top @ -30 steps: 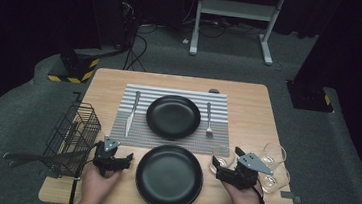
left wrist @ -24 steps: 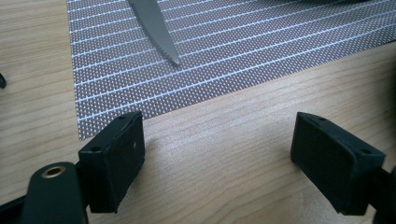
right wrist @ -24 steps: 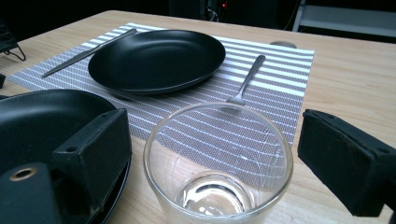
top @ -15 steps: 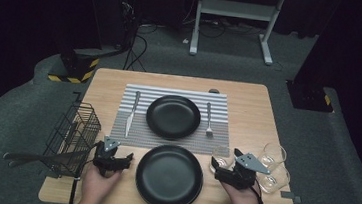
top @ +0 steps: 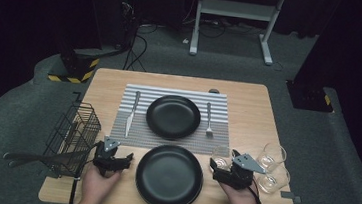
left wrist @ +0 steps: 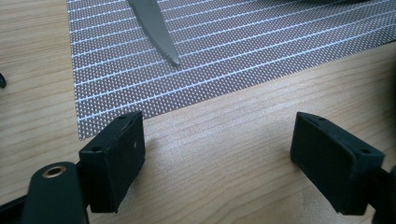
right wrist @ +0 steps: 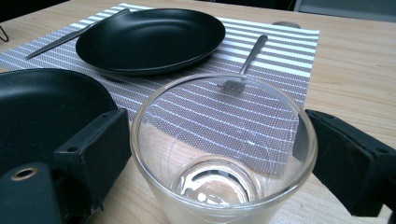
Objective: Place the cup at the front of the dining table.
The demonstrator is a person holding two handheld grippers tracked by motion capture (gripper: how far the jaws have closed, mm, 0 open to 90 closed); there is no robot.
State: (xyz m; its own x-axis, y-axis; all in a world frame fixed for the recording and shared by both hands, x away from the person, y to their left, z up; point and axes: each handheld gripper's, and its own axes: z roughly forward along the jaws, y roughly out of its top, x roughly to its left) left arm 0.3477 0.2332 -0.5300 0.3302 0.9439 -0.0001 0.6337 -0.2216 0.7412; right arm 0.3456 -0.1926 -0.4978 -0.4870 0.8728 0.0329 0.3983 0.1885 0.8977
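right tool point(top: 218, 170): jaws spread wide, one on each side of the clear round drinking glass point(right wrist: 224, 154); gripping nothing, left jaw just beside the glass wall, right jaw close to the rim, contact cannot be told
clear glass: upright on the light wooden tabletop point(top: 253, 109), near right, just right of the near round black plate point(top: 169, 176), at the near right corner of the grey striped placemat point(top: 141, 128)
left tool point(top: 128, 158): released, jaws wide apart over bare wood, holding nothing, just left of the near black plate
far round black plate point(top: 173, 117): centred on the placemat
silver knife point(top: 131, 113): on the placemat, left of the far plate; its tip shows in the left gripper view point(left wrist: 156, 30)
silver fork point(top: 209, 119): on the placemat, right of the far plate
two more clear glasses point(top: 271, 156): near right edge of the tabletop, right of the right tool
black wire basket point(top: 72, 137): near left edge of the tabletop
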